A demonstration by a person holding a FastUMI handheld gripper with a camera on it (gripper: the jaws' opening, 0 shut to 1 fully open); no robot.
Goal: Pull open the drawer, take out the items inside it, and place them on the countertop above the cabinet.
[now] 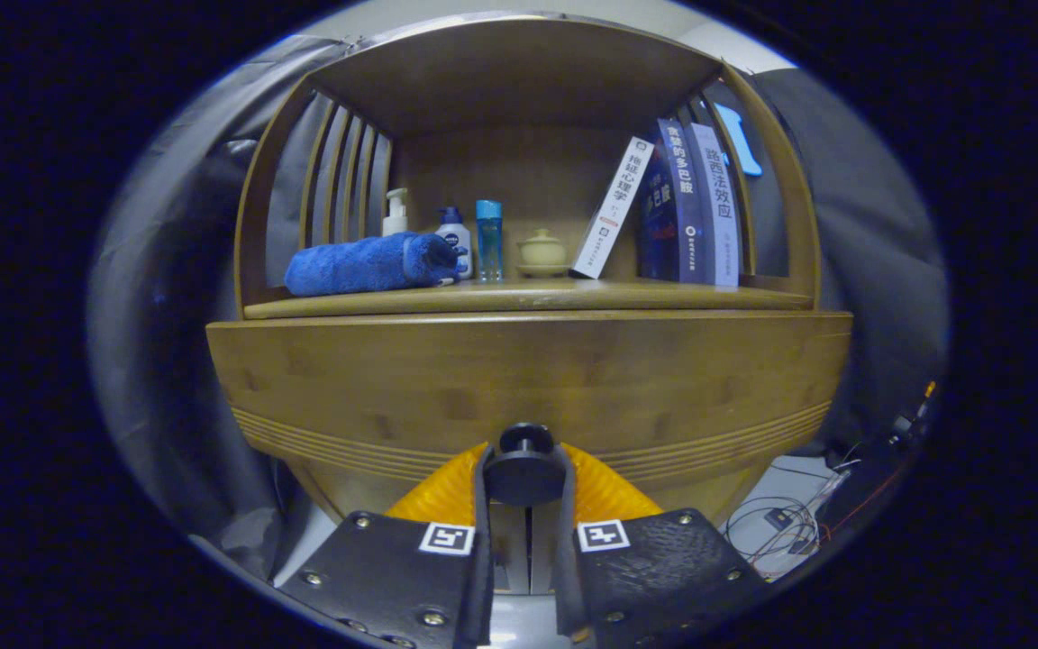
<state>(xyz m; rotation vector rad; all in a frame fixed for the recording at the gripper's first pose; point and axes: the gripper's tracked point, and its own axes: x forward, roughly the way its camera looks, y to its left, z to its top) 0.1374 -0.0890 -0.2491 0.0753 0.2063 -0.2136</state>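
Both fingers of the gripper pinch the knob squarely, ready to draw the drawer out.

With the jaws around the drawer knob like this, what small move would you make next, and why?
Probably a straight pull back. The gripper has its jaws closed on the round drawer knob, and the drawer front looks flush under the countertop, so the drawer appears not yet open.
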